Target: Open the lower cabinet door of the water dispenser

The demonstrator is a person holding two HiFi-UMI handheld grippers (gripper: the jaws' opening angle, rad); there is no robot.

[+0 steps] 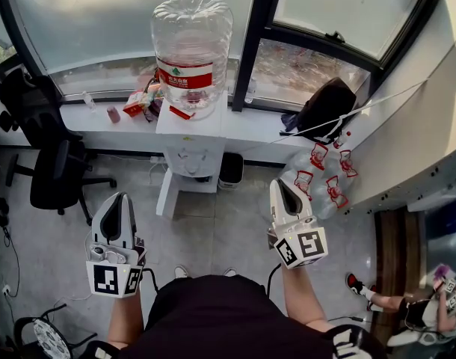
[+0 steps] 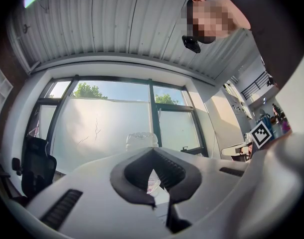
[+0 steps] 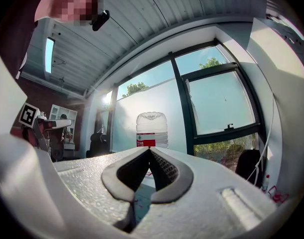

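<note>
The white water dispenser (image 1: pixel 189 154) stands against the window sill straight ahead, with a large clear bottle (image 1: pixel 192 51) with a red label on top. Its lower front (image 1: pixel 170 193) is seen steeply from above, and I cannot make out the door's state. My left gripper (image 1: pixel 117 198) is shut and empty, a good step short of the dispenser and to its left. My right gripper (image 1: pixel 281 185) is also shut and empty, to the dispenser's right. The bottle (image 2: pixel 141 139) shows just past the left gripper (image 2: pixel 152 151), and the bottle (image 3: pixel 152 129) also rises beyond the right gripper (image 3: pixel 150 150).
A black office chair (image 1: pixel 54 172) stands at the left. A small dark bin (image 1: pixel 230 170) sits right of the dispenser. Clear empty bottles with red labels (image 1: pixel 321 176) are piled at the right under a black bag (image 1: pixel 327 108). Small items (image 1: pixel 142 102) lie on the sill. A person (image 1: pixel 407 309) sits at lower right.
</note>
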